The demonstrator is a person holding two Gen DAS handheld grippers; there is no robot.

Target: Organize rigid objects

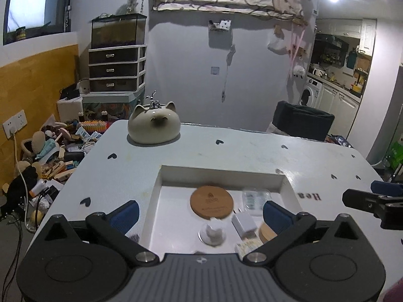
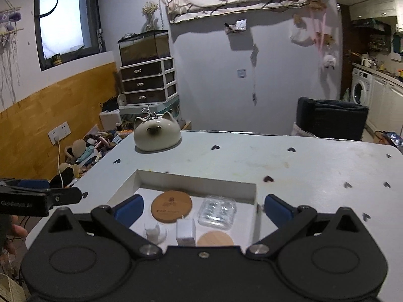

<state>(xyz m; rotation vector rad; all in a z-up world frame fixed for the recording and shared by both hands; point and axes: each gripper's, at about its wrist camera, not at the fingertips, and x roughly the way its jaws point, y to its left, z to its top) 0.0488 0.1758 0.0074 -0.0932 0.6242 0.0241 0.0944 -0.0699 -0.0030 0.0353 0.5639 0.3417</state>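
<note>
Shallow white tray (image 2: 196,180) holds dark cork coaster (image 2: 171,206), clear plastic case (image 2: 217,211), white box (image 2: 186,231), pale wooden disc (image 2: 214,239), small glass (image 2: 155,231). Left gripper (image 1: 200,214) and right gripper (image 2: 204,207) hover released, empty. Sorting stage indeterminate.

**Your count, item by item**

You have two grippers in play: the left gripper (image 1: 200,212) and the right gripper (image 2: 204,207), each with two blue-padded fingers, jaws spread wide and nothing between them.

In the one white tray (image 2: 196,183) sunk into the tabletop (image 2: 302,166) you can count:
- two round wooden coasters, one dark coaster (image 2: 171,206) and one pale coaster (image 2: 215,239);
- one clear plastic case (image 2: 217,211);
- one small white box (image 2: 186,231);
- one small glass cup (image 2: 155,231).

From the left wrist view you also get one patterned item at the tray's near edge, too blurred to name.

On the tabletop itself you have one cat-shaped ceramic piece (image 2: 157,134).
</note>
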